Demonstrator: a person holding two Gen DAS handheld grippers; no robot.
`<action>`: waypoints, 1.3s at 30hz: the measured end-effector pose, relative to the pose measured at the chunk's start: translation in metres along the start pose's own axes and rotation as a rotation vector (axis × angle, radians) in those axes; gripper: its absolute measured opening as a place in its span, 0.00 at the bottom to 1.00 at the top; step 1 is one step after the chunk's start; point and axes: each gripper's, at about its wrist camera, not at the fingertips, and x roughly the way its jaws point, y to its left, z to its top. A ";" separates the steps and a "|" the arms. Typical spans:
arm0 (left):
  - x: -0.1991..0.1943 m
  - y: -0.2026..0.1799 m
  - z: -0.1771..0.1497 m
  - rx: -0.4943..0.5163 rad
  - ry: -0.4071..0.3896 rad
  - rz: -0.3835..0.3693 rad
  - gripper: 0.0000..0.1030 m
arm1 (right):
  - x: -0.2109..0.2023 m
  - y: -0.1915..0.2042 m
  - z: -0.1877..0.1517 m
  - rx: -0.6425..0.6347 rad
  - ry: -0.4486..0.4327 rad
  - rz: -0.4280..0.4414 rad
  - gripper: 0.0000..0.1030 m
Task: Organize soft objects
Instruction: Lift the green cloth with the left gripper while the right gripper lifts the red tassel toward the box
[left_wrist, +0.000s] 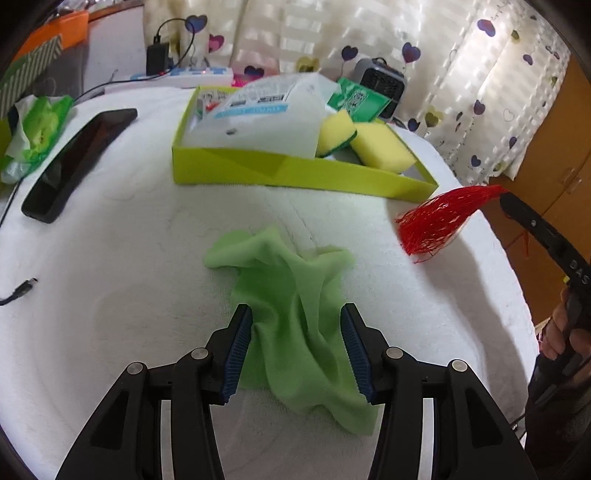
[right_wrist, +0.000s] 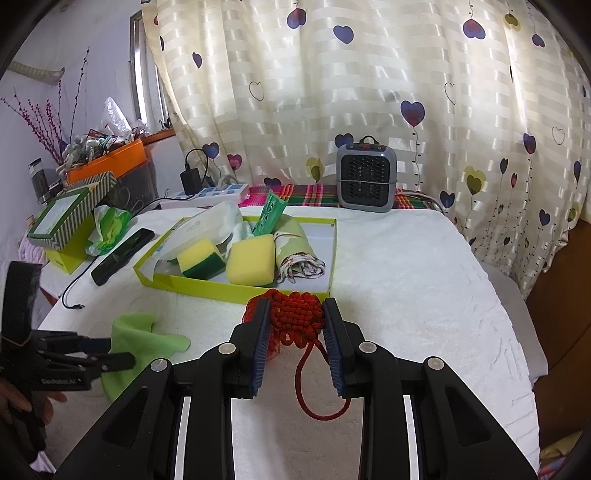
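Left wrist view shows the left gripper (left_wrist: 295, 354) with jaws wide, straddling a crumpled green cloth (left_wrist: 295, 306) that lies on the white-covered desk (left_wrist: 129, 240) in front of the yellow-green tray (left_wrist: 295, 173). It looks light, limp and easy to bunch; a pinch on the raised central fold should lift it whole. Right wrist view has the right gripper (right_wrist: 297, 343) with jaws narrowed on a red knotted ornament (right_wrist: 297, 314), its cord loop (right_wrist: 317, 391) dangling below. The woven knot seems firm enough to hold, while the tassel (left_wrist: 439, 218) hangs loose and could snag on the tray wall
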 end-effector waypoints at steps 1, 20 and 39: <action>0.001 -0.001 0.000 -0.001 -0.002 0.011 0.47 | 0.001 0.000 0.000 0.000 0.001 0.000 0.28; -0.020 -0.005 0.016 0.029 -0.103 0.003 0.05 | 0.003 0.001 0.000 0.001 0.007 0.010 0.28; -0.074 -0.009 0.083 0.083 -0.267 -0.055 0.05 | -0.006 0.008 0.041 -0.013 -0.073 0.033 0.28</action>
